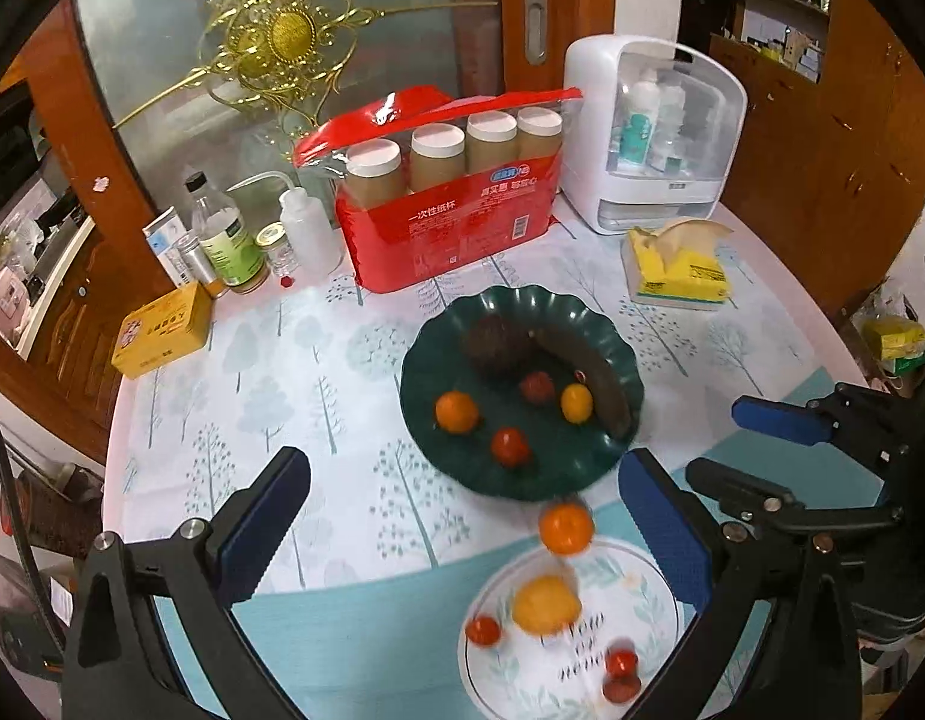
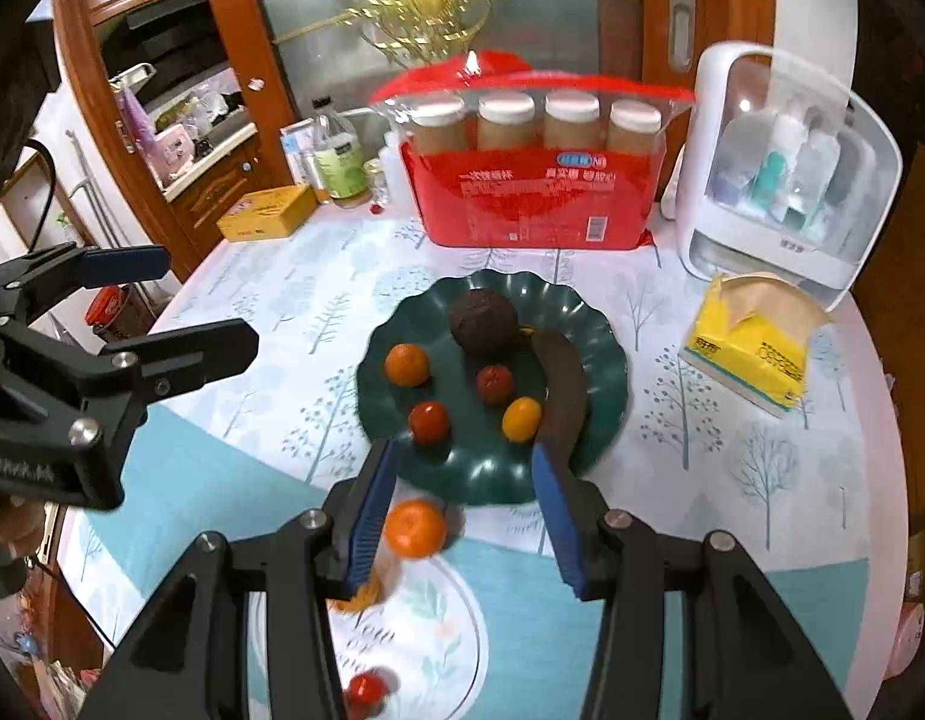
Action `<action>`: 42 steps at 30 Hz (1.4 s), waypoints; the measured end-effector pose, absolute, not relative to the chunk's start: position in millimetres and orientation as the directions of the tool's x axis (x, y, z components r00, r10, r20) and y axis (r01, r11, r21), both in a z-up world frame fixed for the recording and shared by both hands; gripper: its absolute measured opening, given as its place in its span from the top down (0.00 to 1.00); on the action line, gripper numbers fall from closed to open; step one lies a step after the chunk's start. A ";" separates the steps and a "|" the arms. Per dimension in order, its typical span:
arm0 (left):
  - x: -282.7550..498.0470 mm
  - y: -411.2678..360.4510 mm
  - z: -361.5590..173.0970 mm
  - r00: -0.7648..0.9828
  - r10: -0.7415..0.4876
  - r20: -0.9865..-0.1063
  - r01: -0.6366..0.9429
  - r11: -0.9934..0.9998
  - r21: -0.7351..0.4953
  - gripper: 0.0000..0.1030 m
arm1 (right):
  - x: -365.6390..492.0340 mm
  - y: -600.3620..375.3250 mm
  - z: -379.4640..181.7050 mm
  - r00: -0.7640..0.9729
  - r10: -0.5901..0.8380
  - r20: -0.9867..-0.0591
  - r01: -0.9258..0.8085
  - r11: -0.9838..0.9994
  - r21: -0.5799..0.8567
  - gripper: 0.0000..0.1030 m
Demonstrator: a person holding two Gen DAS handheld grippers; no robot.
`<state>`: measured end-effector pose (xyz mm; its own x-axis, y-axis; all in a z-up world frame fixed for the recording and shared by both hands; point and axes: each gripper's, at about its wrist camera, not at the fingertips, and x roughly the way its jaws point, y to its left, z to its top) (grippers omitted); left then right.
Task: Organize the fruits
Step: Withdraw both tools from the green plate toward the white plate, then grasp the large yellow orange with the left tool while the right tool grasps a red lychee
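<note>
A dark green scalloped plate [image 1: 438, 420] [image 2: 606, 360] holds a dark round fruit [image 1: 498, 342], a dark banana [image 1: 588, 378], an orange [image 1: 456, 412], a yellow fruit [image 1: 576, 402] and two small red fruits. A white leaf-patterned plate [image 1: 636, 618] [image 2: 438, 618] nearer me holds a yellow-orange fruit [image 1: 546, 606] and small red fruits. A blurred orange [image 1: 566, 528] [image 2: 415, 528] is in the air between the plates, just free of my right gripper [image 2: 462, 510], which is open. My left gripper [image 1: 462, 522] is open and empty.
At the back stand a red pack of paper cups [image 1: 456, 204], a white storage box [image 1: 654, 132], a yellow tissue pack [image 1: 678, 264], several bottles [image 1: 228, 234] and a yellow carton [image 1: 162, 330]. The table edge curves at left and right.
</note>
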<state>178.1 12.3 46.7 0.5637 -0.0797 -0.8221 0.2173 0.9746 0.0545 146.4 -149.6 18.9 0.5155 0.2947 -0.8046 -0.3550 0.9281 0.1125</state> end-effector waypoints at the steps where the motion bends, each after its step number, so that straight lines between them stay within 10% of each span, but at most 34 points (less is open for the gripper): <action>1: 170.3 13.3 48.9 0.568 -0.080 -0.819 0.215 0.975 0.054 0.01 | 138.1 -150.8 22.4 0.522 0.297 -0.799 -0.358 0.927 0.111 0.53; 20: 70.7 -5.4 -12.2 0.538 -0.116 -0.835 0.338 0.937 0.088 0.01 | 7.7 -149.4 -36.7 0.456 0.306 -0.835 -0.365 0.921 0.138 0.54; 42: 124.0 -14.8 -145.2 0.308 -0.152 -0.939 0.503 0.864 0.025 0.12 | -19.7 -105.0 -140.3 0.402 0.185 -0.897 -0.094 0.983 0.161 0.54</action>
<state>124.0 -14.8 -145.2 0.3082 -0.1521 -0.9391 0.5034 0.8637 0.0254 -19.7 -105.0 -140.3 0.4016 0.1851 -0.8969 -0.0940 0.9825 0.1607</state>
